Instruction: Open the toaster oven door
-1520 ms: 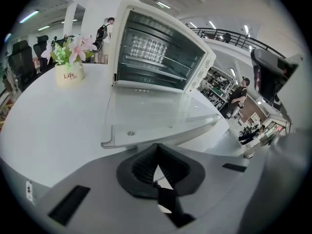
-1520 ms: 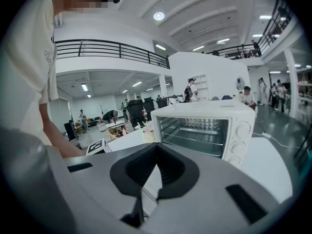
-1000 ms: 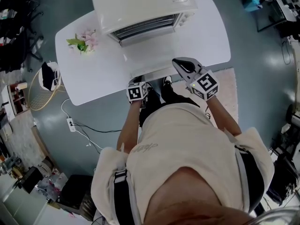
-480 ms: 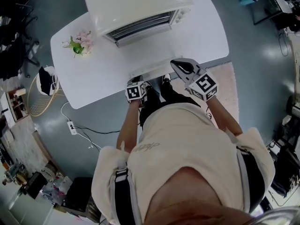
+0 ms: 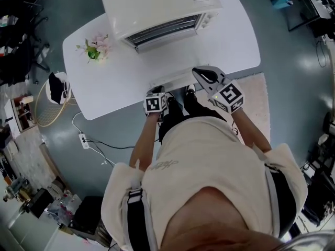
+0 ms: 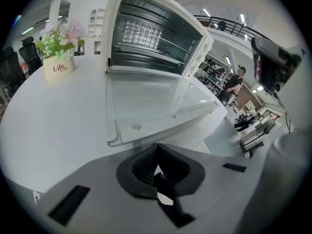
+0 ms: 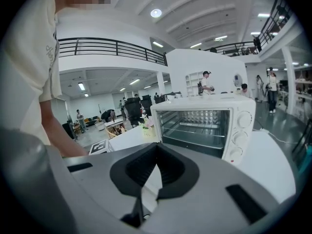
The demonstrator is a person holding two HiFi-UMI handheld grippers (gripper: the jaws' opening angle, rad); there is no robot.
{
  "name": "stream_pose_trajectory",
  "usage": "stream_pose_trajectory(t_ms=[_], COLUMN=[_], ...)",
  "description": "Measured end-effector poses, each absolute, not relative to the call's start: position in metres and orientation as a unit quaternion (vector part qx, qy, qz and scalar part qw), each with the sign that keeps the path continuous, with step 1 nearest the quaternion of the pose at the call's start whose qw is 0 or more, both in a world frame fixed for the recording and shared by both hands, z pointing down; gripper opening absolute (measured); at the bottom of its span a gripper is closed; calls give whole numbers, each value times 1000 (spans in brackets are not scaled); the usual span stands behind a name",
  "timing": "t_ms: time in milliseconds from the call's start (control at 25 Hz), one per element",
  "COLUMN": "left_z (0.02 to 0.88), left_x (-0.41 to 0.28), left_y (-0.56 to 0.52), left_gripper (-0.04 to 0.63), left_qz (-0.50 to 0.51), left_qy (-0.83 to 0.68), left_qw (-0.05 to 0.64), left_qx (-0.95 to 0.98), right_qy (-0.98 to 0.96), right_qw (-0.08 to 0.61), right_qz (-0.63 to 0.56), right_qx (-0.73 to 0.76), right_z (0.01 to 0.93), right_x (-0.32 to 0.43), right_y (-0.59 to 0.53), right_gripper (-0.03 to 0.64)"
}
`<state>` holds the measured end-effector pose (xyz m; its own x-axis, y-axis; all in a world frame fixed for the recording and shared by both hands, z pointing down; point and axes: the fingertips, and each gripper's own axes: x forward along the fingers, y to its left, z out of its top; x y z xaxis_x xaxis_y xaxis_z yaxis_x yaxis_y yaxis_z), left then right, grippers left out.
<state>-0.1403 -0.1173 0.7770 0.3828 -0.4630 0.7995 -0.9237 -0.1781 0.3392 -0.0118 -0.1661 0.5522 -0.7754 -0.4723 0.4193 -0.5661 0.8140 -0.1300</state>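
The white toaster oven (image 5: 162, 7) stands at the back of the white table (image 5: 104, 82), and its glass door (image 5: 172, 79) hangs fully down, flat toward the front edge. In the left gripper view the door (image 6: 156, 106) lies level just ahead, with the wire racks inside the oven (image 6: 156, 33) showing. My left gripper (image 5: 156, 92) is shut on nothing, at the table's front edge just left of the door. My right gripper (image 5: 201, 72), also shut and empty, hovers at the door's right front corner. The right gripper view looks into the oven (image 7: 204, 126) from a short way off.
A small pot of flowers (image 5: 93, 48) sits on the table left of the oven. On the floor at the left are a wicker basket (image 5: 49, 95) and a power strip (image 5: 84, 139) with its cable. A pale rug (image 5: 259, 103) lies under my right side. People stand far behind.
The head view swayed left and back. Both grippers stay shut at the table's front edge, and the door stays down.
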Motion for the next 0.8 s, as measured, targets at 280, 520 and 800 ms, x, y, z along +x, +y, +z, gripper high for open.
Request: stream_pose_trajectory(t_ms=[280,520,800], left_z=[762,731,671], left_x=[-137,-138,-149], left_y=[-107,-114,-144], left_gripper=[20,20,20], left_qz=[273,257,217], left_qy=[-471,-470,-494], left_qw=[428,410,364], left_qx=[722,738,759], right_qy=[-936,-939,-939], right_qw=[182,166,153], right_qz=[120,112,104], right_qx=[275,280,291], right_z=[549,543,533], right_x=[-16,-20,-13], right_y=[-174,-184,-190], right_gripper=[8,8,8])
